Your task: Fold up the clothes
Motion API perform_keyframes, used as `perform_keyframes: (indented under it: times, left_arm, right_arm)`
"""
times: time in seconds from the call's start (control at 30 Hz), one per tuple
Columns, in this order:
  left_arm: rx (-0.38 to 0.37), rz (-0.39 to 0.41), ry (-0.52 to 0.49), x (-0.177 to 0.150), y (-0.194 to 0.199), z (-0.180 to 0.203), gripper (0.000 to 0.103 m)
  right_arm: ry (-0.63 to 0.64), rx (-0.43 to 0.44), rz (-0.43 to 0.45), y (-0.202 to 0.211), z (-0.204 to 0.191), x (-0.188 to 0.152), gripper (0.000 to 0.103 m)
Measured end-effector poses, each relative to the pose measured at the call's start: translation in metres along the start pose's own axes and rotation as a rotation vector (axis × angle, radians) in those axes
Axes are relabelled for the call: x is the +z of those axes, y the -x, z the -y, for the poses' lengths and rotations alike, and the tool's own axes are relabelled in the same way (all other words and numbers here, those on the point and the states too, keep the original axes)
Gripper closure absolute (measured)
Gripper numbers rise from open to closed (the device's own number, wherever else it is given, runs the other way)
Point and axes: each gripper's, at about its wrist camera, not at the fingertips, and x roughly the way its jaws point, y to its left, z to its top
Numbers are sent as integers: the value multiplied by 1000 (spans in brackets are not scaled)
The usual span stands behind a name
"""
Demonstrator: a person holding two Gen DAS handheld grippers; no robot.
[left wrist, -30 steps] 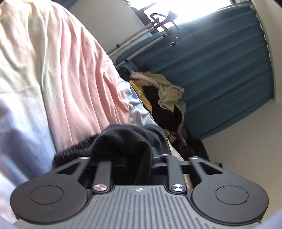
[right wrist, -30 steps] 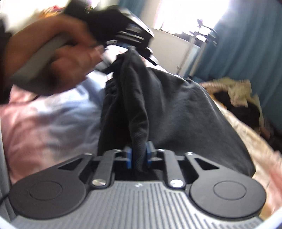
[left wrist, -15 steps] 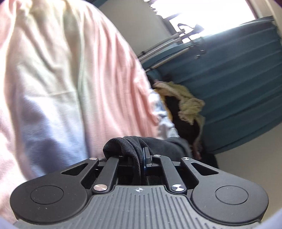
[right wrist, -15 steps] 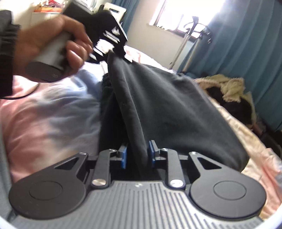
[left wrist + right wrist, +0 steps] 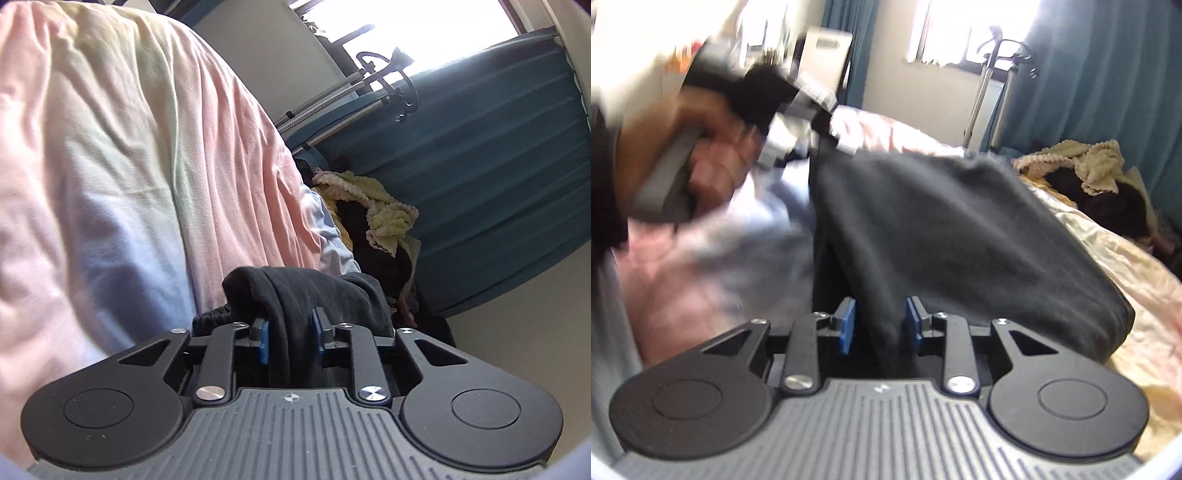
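- The left gripper (image 5: 290, 338) is sitting nearest in its own view, its blue pads (image 5: 263, 341) standing slightly apart with a bunched fold of the black garment (image 5: 306, 295) running between them; the cloth is touching both pads, but whether the grip is tight on it I cannot tell.
- The right gripper (image 5: 879, 328) is showing the same picture in its view: blue pads (image 5: 846, 330) parted a little, a ridge of the black garment (image 5: 942, 229) lying between them, and the firmness of the grip is not clear.
- The black garment is stretching from the right gripper up toward the left gripper (image 5: 827, 136), which is appearing blurred at upper left, and the cloth is hanging over the bed between the two.
- The left hand (image 5: 713, 147) is wrapping around the grey handle of that gripper, smeared by motion.
- A pastel bedsheet (image 5: 129, 166), pink, pale yellow and blue, is lying under and beside the garment.
- Farther along the bed, a pile of clothes (image 5: 1100, 166) with a cream knitted piece on top is resting near the edge.
- Behind it, teal curtains (image 5: 480, 166) are hanging, with a metal stand (image 5: 982, 85) beside the bright window (image 5: 960, 29).
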Motion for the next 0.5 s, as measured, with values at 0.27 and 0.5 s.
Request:
perform_keyframes:
  times: [0.27,0.5]
  left_arm:
    - [66,-63,52,-10,-13,-12,37]
    - [90,-79,37,-12,-32,-15,21]
  right_arm:
    - [-448,102,194,25,71,5,53]
    - [-741,70,278,29,120,-14,51]
